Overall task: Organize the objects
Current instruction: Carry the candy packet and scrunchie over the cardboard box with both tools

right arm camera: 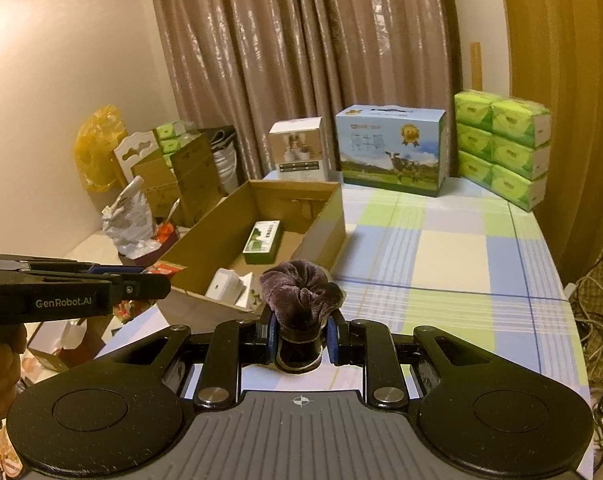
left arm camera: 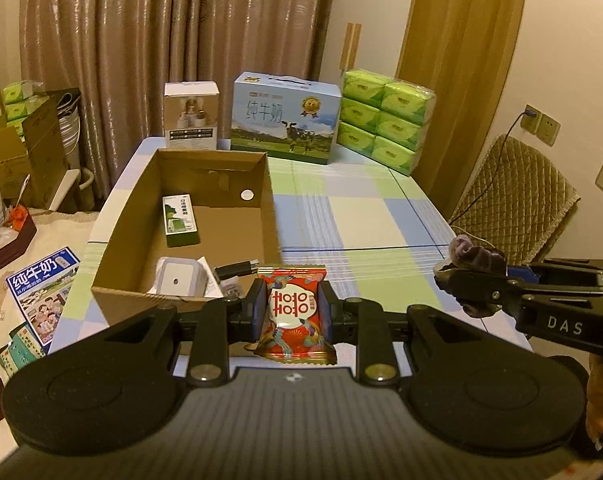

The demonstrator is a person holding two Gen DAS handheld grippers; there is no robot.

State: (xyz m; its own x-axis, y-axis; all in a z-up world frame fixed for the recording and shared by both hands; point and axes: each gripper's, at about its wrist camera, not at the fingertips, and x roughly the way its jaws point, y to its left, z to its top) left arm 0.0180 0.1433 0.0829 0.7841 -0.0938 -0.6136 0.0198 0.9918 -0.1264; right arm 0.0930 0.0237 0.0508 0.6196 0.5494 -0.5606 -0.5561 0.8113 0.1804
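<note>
My left gripper (left arm camera: 292, 309) is shut on a red candy packet (left arm camera: 293, 312) with white characters, held just in front of the near right corner of an open cardboard box (left arm camera: 261, 184). My right gripper (right arm camera: 300, 330) is shut on a dark purple velvet scrunchie (right arm camera: 299, 290), to the right of that box (right arm camera: 325, 216). In the left wrist view the right gripper (left arm camera: 461, 280) comes in from the right with the scrunchie (left arm camera: 475, 254). Inside the box lie a green carton (left arm camera: 179, 220), a white square gadget (left arm camera: 177, 280) and a black stick (left arm camera: 235, 269).
On the checked tablecloth (left arm camera: 361, 216), a white product box (left arm camera: 191, 116), a blue milk case (left arm camera: 285, 118) and stacked green tissue packs (left arm camera: 385, 120) line the far edge. Cartons and bags clutter the floor at left (right arm camera: 173, 176). A quilted chair (left arm camera: 513, 196) stands right.
</note>
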